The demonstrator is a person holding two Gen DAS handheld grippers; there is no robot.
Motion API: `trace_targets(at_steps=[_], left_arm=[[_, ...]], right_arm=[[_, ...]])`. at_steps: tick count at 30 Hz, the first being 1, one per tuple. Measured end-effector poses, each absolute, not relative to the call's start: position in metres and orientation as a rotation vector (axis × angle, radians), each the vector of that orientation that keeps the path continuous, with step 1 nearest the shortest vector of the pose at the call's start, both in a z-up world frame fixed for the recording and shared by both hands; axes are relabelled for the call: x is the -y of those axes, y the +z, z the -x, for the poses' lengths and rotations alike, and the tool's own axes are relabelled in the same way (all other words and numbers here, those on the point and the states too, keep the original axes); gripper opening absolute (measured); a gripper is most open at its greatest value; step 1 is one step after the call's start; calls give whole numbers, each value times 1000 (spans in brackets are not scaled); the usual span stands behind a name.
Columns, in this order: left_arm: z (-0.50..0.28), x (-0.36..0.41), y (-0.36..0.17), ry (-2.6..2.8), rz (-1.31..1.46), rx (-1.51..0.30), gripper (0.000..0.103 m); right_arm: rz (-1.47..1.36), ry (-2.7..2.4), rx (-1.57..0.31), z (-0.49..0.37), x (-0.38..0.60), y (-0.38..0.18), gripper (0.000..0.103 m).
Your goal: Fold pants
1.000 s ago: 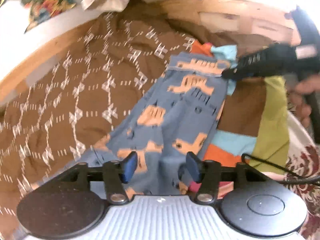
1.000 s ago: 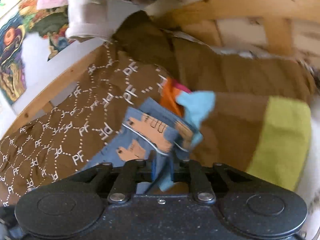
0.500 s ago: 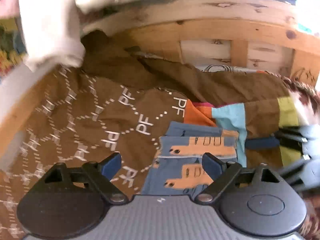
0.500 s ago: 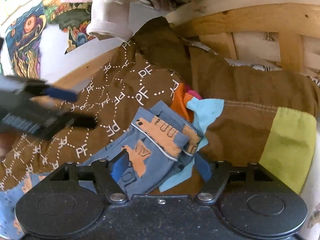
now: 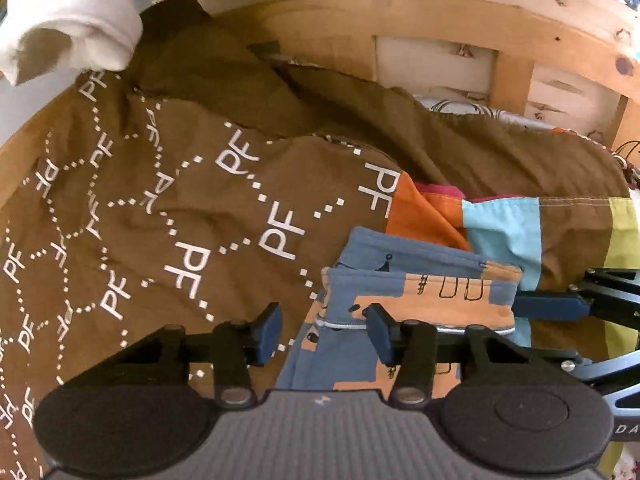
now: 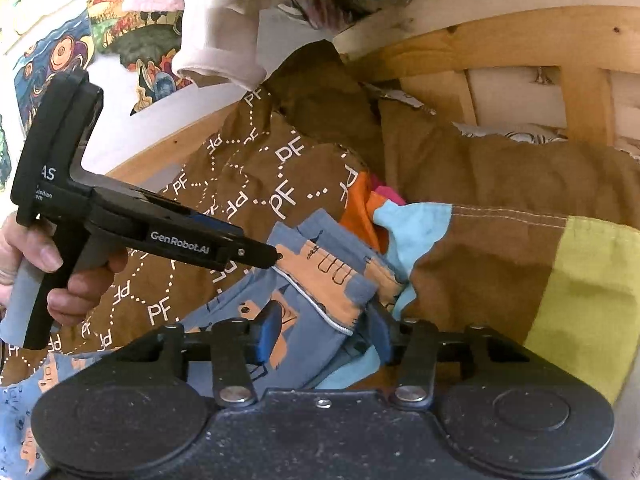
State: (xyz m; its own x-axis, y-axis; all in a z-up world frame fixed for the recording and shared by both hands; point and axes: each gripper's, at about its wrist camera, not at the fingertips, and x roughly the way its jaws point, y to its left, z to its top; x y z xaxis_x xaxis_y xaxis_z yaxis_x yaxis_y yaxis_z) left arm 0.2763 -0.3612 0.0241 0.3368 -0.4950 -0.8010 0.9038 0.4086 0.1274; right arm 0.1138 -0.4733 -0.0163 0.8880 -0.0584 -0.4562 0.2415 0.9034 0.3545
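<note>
Blue pants with orange prints (image 5: 420, 300) lie on a brown bedcover, their folded end toward the headboard. My left gripper (image 5: 324, 334) hovers over the left edge of that end. Its jaws are closing, one pad over the pants (image 6: 320, 276) and the other over the cover, neither pressing. My right gripper (image 6: 323, 334) straddles the right corner of the same end, jaws closing with bunched cloth between the pads, not squeezed. Seen from the left wrist, the right gripper (image 5: 532, 304) comes in level from the right. Seen from the right wrist, the left gripper (image 6: 272, 258) touches the far corner.
The brown cover with white "PF" print (image 5: 192, 216) has orange, light blue and yellow-green patches (image 6: 584, 300). A wooden slatted headboard (image 5: 512, 76) stands close behind. White clothes (image 5: 80, 36) hang at the upper left. A hand (image 6: 60, 276) holds the left gripper's handle.
The left gripper travelled up along the pants to their folded end. Both sets of jaws spread wide and have narrowed again. The right gripper let go of the pinched cloth.
</note>
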Motion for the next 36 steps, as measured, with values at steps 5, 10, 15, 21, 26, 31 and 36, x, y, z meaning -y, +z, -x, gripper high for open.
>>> trace_targets(at_steps=[5,10,15,21,26,31,36], left_arm=[[-274,375,18,-963,-668,-790,31],[-260,381,19,-945,-745,-739,16],[-258,381,22,-925,-725,-737,10],[-249,372,33,-919,-681,-675,8],[-242,383,45,-937,-697,-581,8],[-236,402,34,-921,-777,-567,8],[-239,401,27,-905,-760,-584,21]], right_arm=[[-449,-178,-454,-118,479,-18,39],[-469,-182,-456,-117,481,-19,34],[-472,-190,-460,-117,482,-19,25],[-480,-198,-445,-112,483,-18,10],[-453,-222,-400,-106,479,-13,8],[-459,-271,-422,-108,484,-16,7],[-433,-292,-430,-109,482,-17,7]])
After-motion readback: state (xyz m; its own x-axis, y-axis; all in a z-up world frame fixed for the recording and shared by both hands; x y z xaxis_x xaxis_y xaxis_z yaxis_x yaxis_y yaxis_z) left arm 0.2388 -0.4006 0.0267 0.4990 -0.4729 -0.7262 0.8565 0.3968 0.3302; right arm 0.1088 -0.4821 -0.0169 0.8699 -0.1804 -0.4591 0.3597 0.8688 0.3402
